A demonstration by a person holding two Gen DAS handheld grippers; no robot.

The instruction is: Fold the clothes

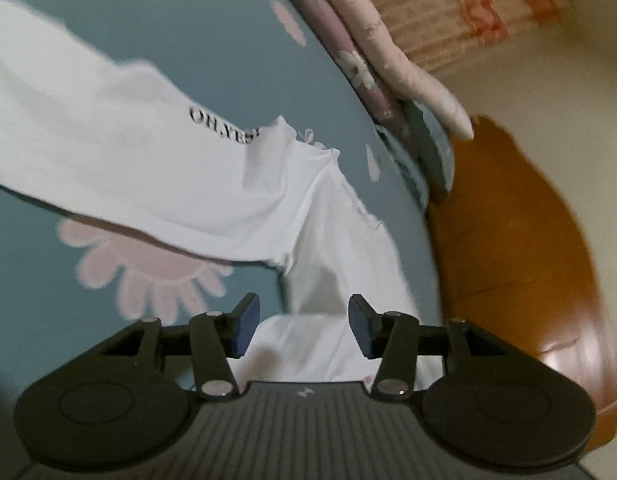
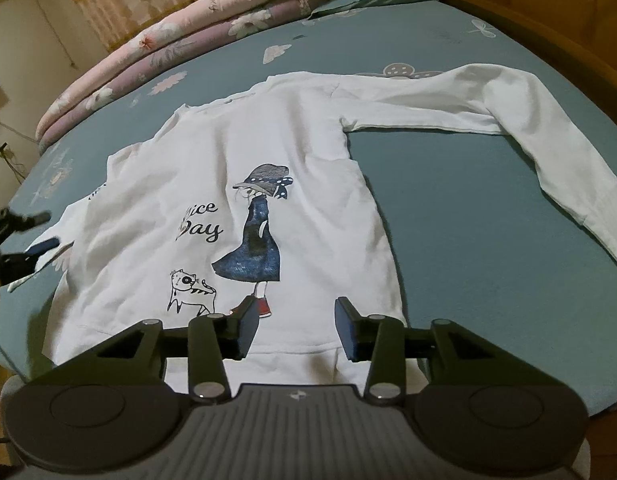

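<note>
Lying face-up on a teal bedsheet [image 2: 448, 200], the white long-sleeve shirt [image 2: 236, 168] has its long axis running hem-near to collar-far in the right wrist view, hem pointing at the cam, neck toward the folded quilts [image 2: 156, 48] at the far edge. Print w/ a girl, a cat and "nice Day" reads upright from the hem side. One sleeve [image 2: 508, 108] stretches out to the right, roughly perpendicular to the body, then bends at the elbow so the cuff points back toward the near edge. Other sleeve [image 1: 120, 152] goes off to the left side; in the left wrist view it crosses the frame diagonally, "OH,YES" lettering on it, cuff end bunched and lifted near the cam.

Right gripper [image 2: 295, 330] sits just over the hem, jaws spread apart, nothing between them. Left gripper [image 1: 304, 330] also has its jaws apart w/ white cuff fabric lying between the pads; prob. touching, but blur makes that hard to confirm. Wooden bed frame [image 1: 508, 260] beside the sheet.
</note>
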